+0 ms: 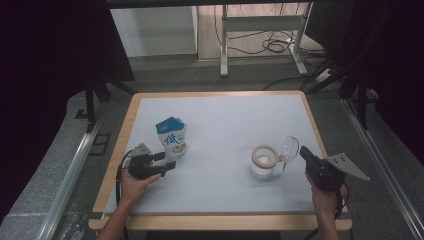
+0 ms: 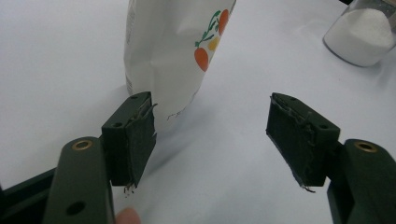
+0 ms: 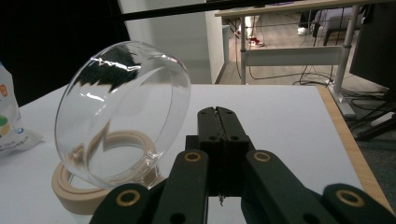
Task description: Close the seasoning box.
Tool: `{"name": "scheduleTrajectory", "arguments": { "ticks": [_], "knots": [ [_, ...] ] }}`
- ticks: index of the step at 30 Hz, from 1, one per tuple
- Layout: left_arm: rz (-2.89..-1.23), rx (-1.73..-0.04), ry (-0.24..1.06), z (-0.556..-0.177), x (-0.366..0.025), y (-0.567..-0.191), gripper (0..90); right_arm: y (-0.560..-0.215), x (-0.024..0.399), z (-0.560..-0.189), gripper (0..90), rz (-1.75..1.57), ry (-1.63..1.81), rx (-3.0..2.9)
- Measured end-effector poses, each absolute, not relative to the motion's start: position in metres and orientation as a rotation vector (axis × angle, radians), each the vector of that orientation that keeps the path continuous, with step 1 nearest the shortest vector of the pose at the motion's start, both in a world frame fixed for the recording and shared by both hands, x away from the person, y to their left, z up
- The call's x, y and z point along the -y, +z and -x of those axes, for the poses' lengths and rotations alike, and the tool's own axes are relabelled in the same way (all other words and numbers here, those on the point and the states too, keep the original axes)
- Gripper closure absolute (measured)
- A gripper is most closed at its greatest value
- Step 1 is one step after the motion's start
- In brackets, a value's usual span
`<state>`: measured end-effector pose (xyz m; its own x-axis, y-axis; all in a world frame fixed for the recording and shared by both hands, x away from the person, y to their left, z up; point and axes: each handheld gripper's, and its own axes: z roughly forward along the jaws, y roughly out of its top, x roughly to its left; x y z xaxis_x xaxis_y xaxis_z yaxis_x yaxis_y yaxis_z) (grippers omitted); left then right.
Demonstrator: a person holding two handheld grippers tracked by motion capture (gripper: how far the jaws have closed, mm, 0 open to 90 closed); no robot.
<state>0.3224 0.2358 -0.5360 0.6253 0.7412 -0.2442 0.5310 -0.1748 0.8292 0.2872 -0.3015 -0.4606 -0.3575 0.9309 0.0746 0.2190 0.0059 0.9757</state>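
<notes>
Upright, pouch (image 1: 172, 138) beside open left hand-held gripper (image 1: 167, 168).

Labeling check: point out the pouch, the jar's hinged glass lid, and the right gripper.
pouch (image 1: 172, 138): high view, middle of its printed front.
glass lid (image 3: 122, 114): right gripper view, centre of the clear dome.
right gripper (image 3: 218, 122): right gripper view, seam between the shut fingertips.

On the worktop (image 1: 220, 107) only two things stand in the way. The pouch (image 1: 172, 138) stands upright at the left of the middle of the high view. The jar (image 1: 263, 161) stands at the right of the middle, with its open glass lid (image 1: 289, 148) tilted up at its right side. Between the pouch and the jar the white surface is a wide free lane. The upper half of the worktop is free too, and so is the strip along its lower edge.
</notes>
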Motion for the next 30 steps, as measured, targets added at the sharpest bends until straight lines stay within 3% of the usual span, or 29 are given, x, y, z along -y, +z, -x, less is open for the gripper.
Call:
{"name": "scheduleTrajectory", "arguments": {
  "ticks": [30],
  "knots": [
    [-1.868,-1.018,0.251,-0.319,-0.233,-0.541,32.5,-0.459,0.265,-0.288,89.9,-1.099,1.394,-1.721]
  ]
}}
